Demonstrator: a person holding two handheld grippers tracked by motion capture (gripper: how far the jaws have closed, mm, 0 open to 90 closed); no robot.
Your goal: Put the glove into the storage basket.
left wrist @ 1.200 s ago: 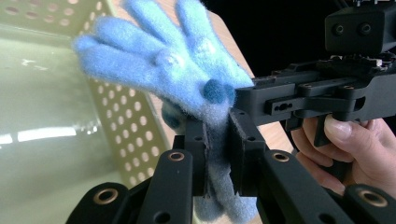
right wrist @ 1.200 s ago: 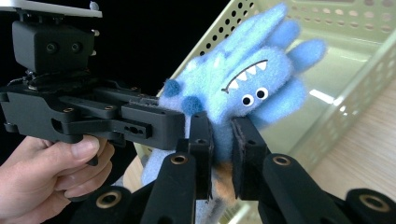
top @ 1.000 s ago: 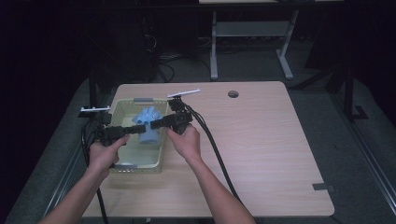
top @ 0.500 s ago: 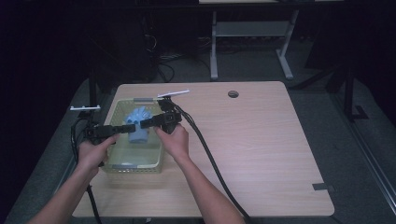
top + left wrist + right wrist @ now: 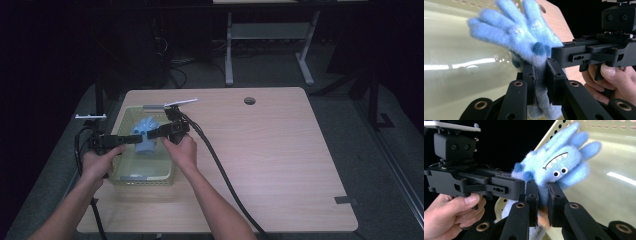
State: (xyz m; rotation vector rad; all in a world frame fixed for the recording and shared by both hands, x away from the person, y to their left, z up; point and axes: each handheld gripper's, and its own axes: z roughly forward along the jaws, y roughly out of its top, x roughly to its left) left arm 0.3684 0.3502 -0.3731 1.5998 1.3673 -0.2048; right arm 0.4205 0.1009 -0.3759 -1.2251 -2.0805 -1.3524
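Glove [image 5: 145, 140] over basket [image 5: 150, 177], possibly touching | left hand-held gripper [image 5: 540, 85] clamps it | right hand-held gripper [image 5: 543, 203] too

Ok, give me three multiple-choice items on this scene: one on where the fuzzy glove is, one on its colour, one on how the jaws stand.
1. Where is the fuzzy fleece glove with a monster face?
A. Over the pale yellow-green plastic basket
B. Beside the round hole in the wooden table
C. On the floor

2. What is the glove's main colour?
A. Red
B. Light blue
C. Black

3. How do the left gripper and right gripper stand?
A. Both open, clear of the glove
B. One shut, one open
C. Both shut on the glove

Answers:
1. A, the high view shows the glove above the basket's inside.
2. B, its fleece reads light blue in all three views.
3. C, each gripper view shows the jaws pressed on the glove's fabric.
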